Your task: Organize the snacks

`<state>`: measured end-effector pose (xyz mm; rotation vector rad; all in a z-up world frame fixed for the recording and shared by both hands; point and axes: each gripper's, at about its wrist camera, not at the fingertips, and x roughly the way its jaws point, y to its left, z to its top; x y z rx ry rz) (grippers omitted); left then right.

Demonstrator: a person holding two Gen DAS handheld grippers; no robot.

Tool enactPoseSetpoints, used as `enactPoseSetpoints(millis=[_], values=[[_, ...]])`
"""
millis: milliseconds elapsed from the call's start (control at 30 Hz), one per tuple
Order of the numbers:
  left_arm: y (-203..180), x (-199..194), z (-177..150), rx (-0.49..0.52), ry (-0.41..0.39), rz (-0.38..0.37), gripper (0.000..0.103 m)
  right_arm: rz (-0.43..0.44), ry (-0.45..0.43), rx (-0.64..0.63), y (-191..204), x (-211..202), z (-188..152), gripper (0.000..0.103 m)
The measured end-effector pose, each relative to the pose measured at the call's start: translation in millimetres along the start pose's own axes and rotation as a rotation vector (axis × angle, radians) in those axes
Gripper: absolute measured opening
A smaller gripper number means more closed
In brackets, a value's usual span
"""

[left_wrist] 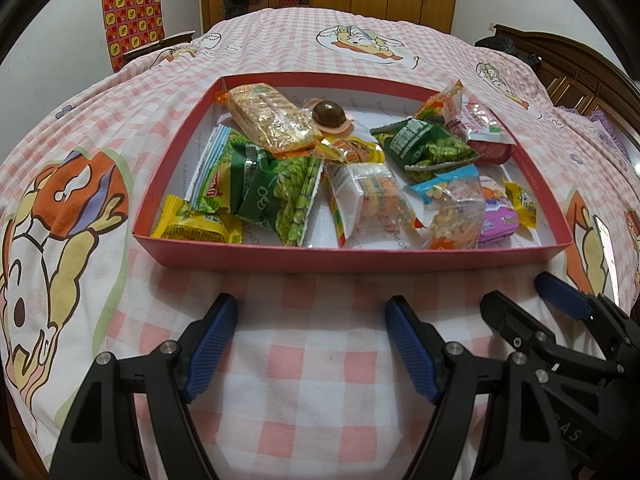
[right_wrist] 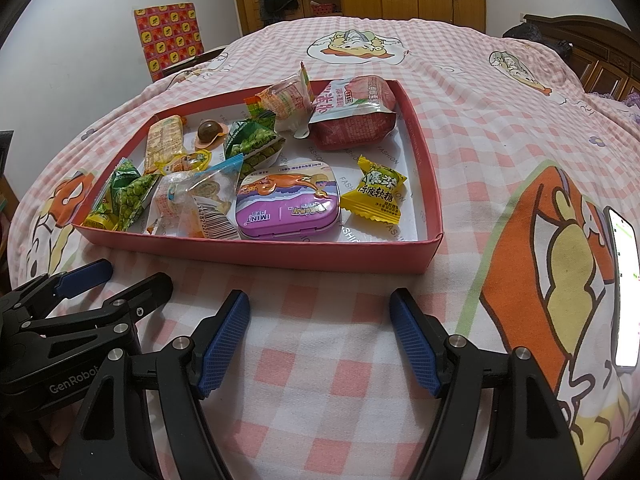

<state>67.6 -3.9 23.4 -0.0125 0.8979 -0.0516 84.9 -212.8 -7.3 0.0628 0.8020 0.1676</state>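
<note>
Snacks (left_wrist: 280, 184) all inside red tray (left_wrist: 352, 258), just ahead of both grippers, loosely heaped, none seen on bedspread (left_wrist: 304, 364). Left gripper (left_wrist: 310, 344) and right gripper (right_wrist: 320, 340) spread wide, holding nothing. Fits gathering finished or sorting pending.

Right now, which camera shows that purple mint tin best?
The right wrist view: the purple mint tin lies near and unobstructed, its lid picture and lettering clear. In the left wrist view the tin is small at the tray's right end, partly hidden behind a clear snack bag.
</note>
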Motion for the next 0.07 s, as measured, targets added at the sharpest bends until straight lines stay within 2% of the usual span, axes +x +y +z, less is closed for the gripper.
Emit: enactPoseSetpoints(millis=[67], values=[[0.0,0.1,0.0,0.000,0.000,0.000,0.081,0.000,0.000,0.000,0.0,0.0,-0.1,0.075]])
